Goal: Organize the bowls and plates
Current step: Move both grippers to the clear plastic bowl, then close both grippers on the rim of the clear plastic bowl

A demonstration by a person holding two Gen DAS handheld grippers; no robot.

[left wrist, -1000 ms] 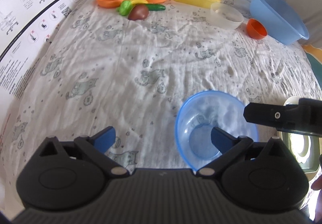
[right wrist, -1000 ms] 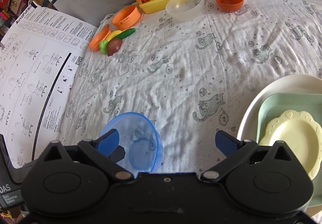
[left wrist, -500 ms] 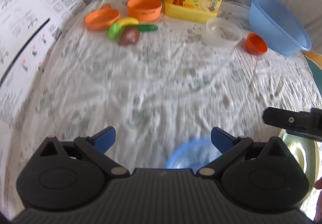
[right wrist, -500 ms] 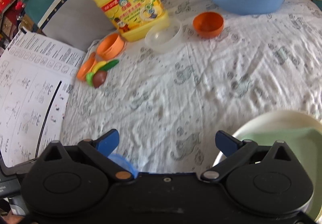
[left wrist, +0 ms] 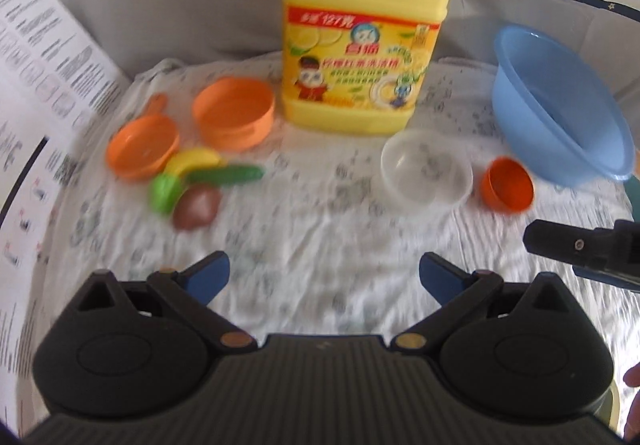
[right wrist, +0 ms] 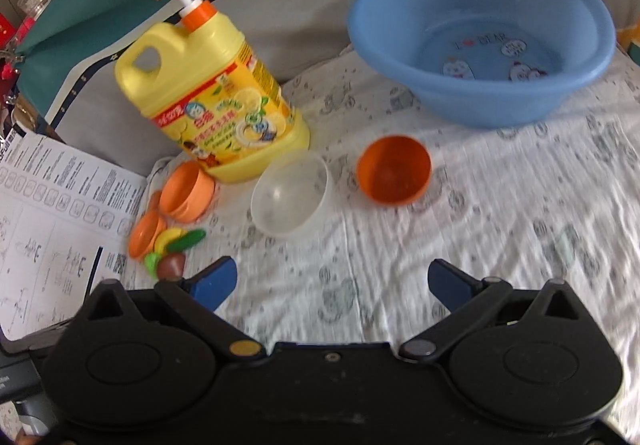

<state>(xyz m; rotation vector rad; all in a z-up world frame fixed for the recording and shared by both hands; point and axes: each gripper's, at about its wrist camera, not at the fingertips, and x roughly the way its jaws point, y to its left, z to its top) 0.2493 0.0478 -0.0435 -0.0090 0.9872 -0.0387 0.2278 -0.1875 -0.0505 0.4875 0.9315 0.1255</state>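
Observation:
A clear plastic bowl (left wrist: 426,166) (right wrist: 291,198) and a small orange bowl (left wrist: 507,185) (right wrist: 393,170) sit on the printed cloth near the back. An orange cup (left wrist: 234,114) (right wrist: 187,191) and an orange dish (left wrist: 143,146) (right wrist: 145,235) lie at the left. My left gripper (left wrist: 323,279) is open above bare cloth, nothing between its blue fingertips. My right gripper (right wrist: 332,285) is open too, in front of the clear bowl and the orange bowl. Part of the other gripper (left wrist: 580,247) shows at the right of the left wrist view.
A yellow detergent jug (left wrist: 362,29) (right wrist: 212,101) stands at the back. A large blue basin (left wrist: 560,105) (right wrist: 480,33) sits back right. Toy fruit and vegetables (left wrist: 192,185) (right wrist: 174,251) lie beside the orange dish. A printed sheet (left wrist: 36,77) (right wrist: 52,213) covers the left side.
Both grippers have lifted and tilted up toward the back. The small blue bowl and the stacked plates have dropped out of view. Both stay open.

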